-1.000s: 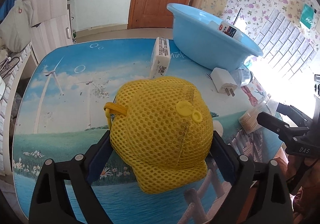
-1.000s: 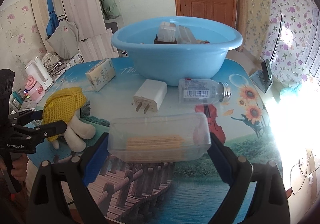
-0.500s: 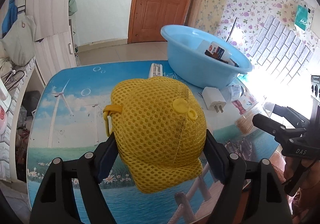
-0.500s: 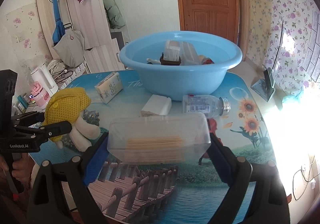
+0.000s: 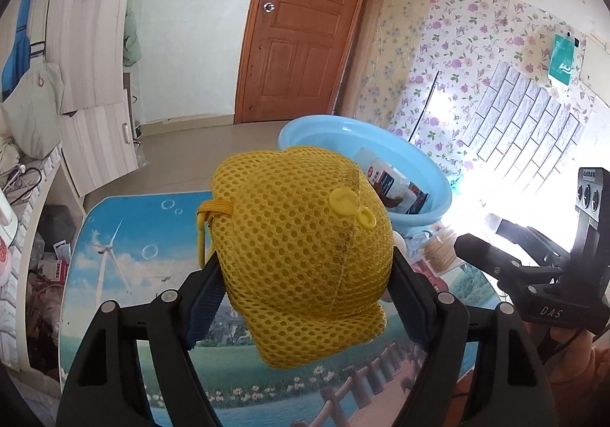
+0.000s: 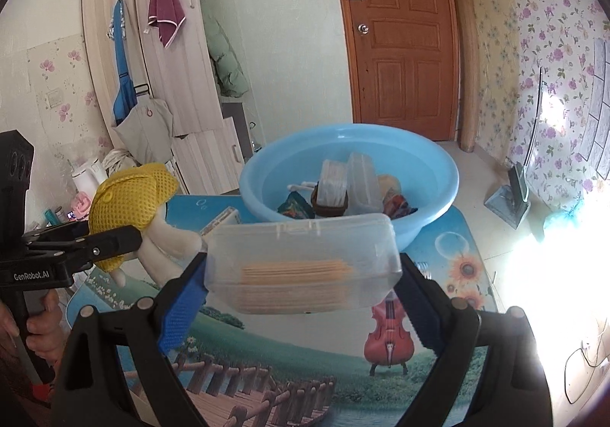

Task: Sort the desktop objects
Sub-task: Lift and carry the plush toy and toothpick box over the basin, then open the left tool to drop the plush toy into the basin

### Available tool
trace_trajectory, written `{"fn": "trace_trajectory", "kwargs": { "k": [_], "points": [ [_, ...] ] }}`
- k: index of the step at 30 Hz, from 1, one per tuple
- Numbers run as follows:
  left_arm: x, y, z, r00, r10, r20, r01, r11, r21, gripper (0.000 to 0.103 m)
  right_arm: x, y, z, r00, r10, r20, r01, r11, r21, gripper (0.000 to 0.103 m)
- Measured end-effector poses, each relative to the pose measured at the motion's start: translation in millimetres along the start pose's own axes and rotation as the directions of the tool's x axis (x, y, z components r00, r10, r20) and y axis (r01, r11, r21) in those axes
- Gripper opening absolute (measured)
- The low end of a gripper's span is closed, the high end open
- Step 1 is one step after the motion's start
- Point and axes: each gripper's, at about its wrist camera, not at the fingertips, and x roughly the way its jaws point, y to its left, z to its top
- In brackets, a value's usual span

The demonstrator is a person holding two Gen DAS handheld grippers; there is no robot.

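The room has a brown door [image 6: 400, 45] and flowery wallpaper, and my bench [image 6: 289, 366] has a bright picture on top with a bridge, a violin and sunflowers. A big blue tub [image 6: 427, 194] sits at the far end of the bench with a few things already inside. My left claw [image 5: 305, 282] is squeezed on a soft toy in a yellow net hat [image 5: 301, 251], and holds it up above the bench, near the tub. My right claw [image 6: 301, 286] is squeezed on a clear box of toothpicks [image 6: 305, 263], one finger on each end, up in the air just in front of the tub.
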Motion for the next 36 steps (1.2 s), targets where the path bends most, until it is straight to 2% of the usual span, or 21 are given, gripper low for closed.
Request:
{"fn": "trace_trajectory", "kwargs": {
  "k": [9, 14, 17, 21, 25, 31, 36],
  "points": [
    [49, -35, 57, 1.0, -0.023, 0.01, 0.022, 0.996, 0.088, 0.081, 11, -29, 36, 0.997, -0.015, 0.081, 0.013, 0.999, 0.036, 0.094],
    [92, -47, 81, 0.999, -0.037, -0.026, 0.04, 0.994, 0.103, 0.083, 30, -52, 47, 0.997, -0.04, 0.066, 0.035, 0.997, 0.074, 0.094],
    [111, -47, 86, 0.998, -0.043, -0.052, 0.047, 0.995, 0.084, 0.089, 39, -63, 50, 0.997, -0.057, 0.05, 0.052, 0.995, 0.08, 0.094],
    [121, -40, 85, 0.998, -0.039, -0.058, 0.042, 0.998, 0.054, 0.095, 50, -71, 54, 0.997, -0.068, 0.044, 0.065, 0.995, 0.076, 0.094],
    [128, -28, 77, 0.995, -0.036, -0.089, 0.041, 0.998, 0.052, 0.096, 64, -75, 60, 0.997, -0.063, 0.033, 0.061, 0.995, 0.08, 0.094],
    [124, -19, 61, 0.994, -0.03, -0.101, 0.036, 0.998, 0.053, 0.096, 94, -81, 56, 0.994, -0.103, -0.037, 0.106, 0.991, 0.085, 0.096],
    [117, -20, 49, 0.993, -0.029, -0.111, 0.036, 0.997, 0.064, 0.096, 90, -76, 54, 0.991, -0.123, -0.047, 0.126, 0.99, 0.066, 0.096]
  ]
}}
